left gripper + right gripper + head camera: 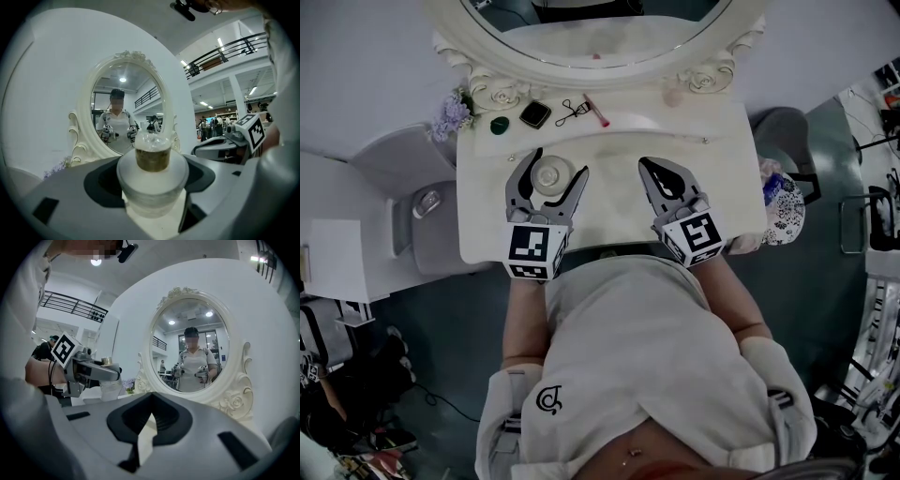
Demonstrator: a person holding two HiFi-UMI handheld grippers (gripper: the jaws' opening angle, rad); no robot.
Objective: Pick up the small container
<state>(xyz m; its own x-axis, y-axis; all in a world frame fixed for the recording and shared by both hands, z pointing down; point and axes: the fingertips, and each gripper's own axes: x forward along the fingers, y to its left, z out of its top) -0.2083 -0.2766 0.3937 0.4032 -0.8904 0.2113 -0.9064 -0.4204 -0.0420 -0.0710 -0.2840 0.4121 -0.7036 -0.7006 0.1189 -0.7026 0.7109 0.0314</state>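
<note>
The small container [549,175] is a frosted glass jar with a round brownish cap. It sits between the jaws of my left gripper [558,165] above the white vanity top [609,150]. In the left gripper view the jar [152,157] fills the gap, and the left gripper [153,183] closes on both of its sides. The right gripper view shows the jar [110,383] held in those jaws at the left. My right gripper [647,167] hovers to the right of the jar with its tips together and nothing in it. Its shut tips [149,399] face the mirror.
An oval ornate mirror [600,37] stands at the back of the vanity. In front of it lie a green cap [499,125], a black compact [535,114], an eyelash curler [574,111] and a pink pen [597,111]. Lavender flowers [450,114] stand at the back left. A grey stool [431,216] is on the left.
</note>
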